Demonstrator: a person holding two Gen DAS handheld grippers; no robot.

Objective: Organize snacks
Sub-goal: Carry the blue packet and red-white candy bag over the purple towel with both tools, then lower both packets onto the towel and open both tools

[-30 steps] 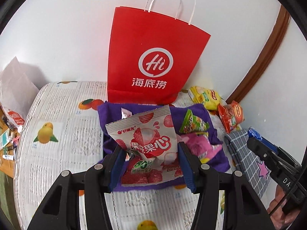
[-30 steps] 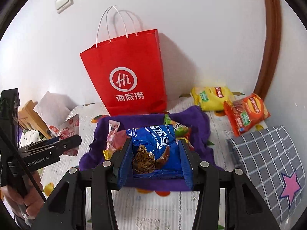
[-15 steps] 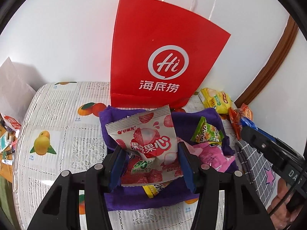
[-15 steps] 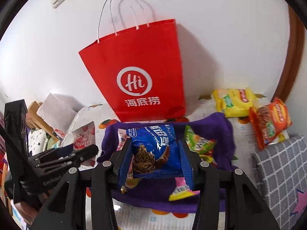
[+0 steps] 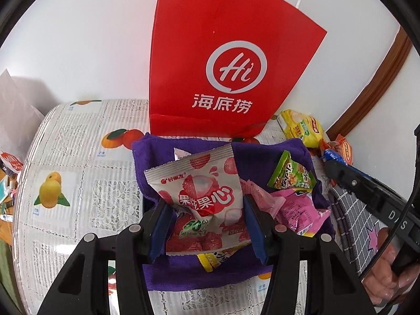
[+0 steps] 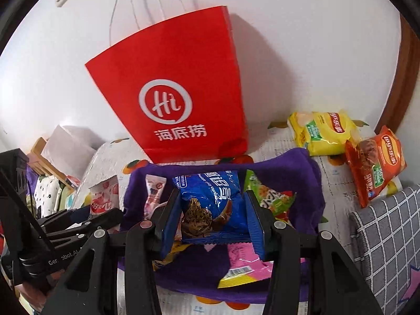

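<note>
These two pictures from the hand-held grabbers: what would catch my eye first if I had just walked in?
A tall red paper bag stands against the white wall, right behind a purple cloth heaped with snacks. In front, the left gripper is shut on a pink-and-white lychee sweets packet, and the right gripper is shut on a blue cookie packet. A yellow crisp bag and an orange one lie off to the right.
</note>
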